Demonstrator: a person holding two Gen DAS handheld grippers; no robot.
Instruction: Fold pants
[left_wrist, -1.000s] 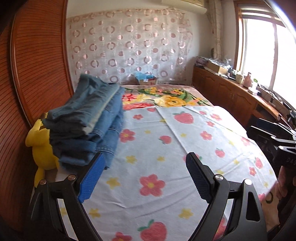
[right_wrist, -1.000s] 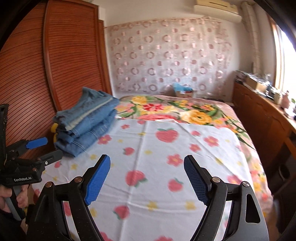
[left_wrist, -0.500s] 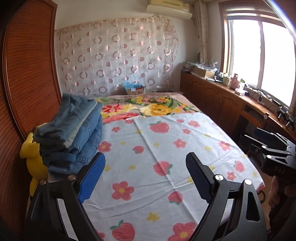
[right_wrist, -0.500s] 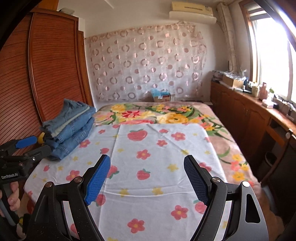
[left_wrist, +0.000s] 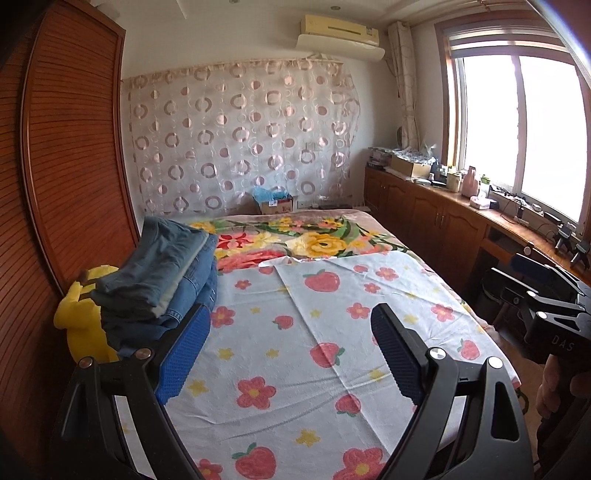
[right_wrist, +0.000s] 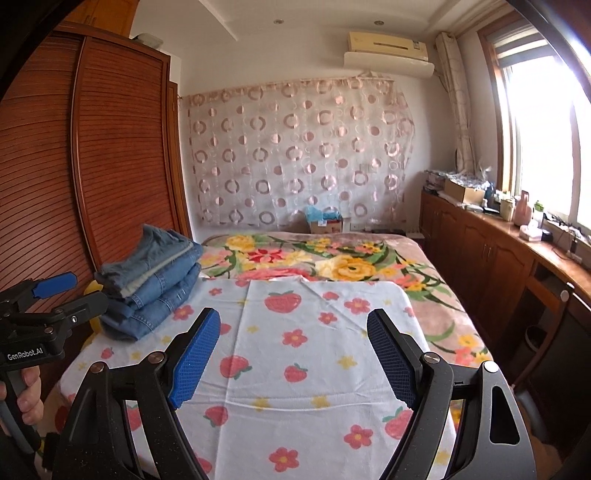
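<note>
— What is on the bed (right_wrist: 436, 295)?
— A white sheet (right_wrist: 314, 354) with red strawberries and flowers lies over the near end. A flowery blanket (right_wrist: 332, 258) covers the far end. A yellow plush toy (left_wrist: 79, 317) sits at the left edge.
— And around the bed?
— A brown wooden wardrobe (right_wrist: 110, 155) stands on the left. A curtain (right_wrist: 295, 155) with circles hangs behind. An air conditioner (right_wrist: 388, 48) is high on the wall. A bright window (left_wrist: 517, 133) is on the right.

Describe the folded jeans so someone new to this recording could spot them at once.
Start at the bed under its strawberry-and-flower sheet, then look to its edge beside the brown slatted wardrobe. The stack of folded jeans sits there: blue denim, the only plain pile on the patterned bedding, with a yellow plush toy tucked against it.
</note>
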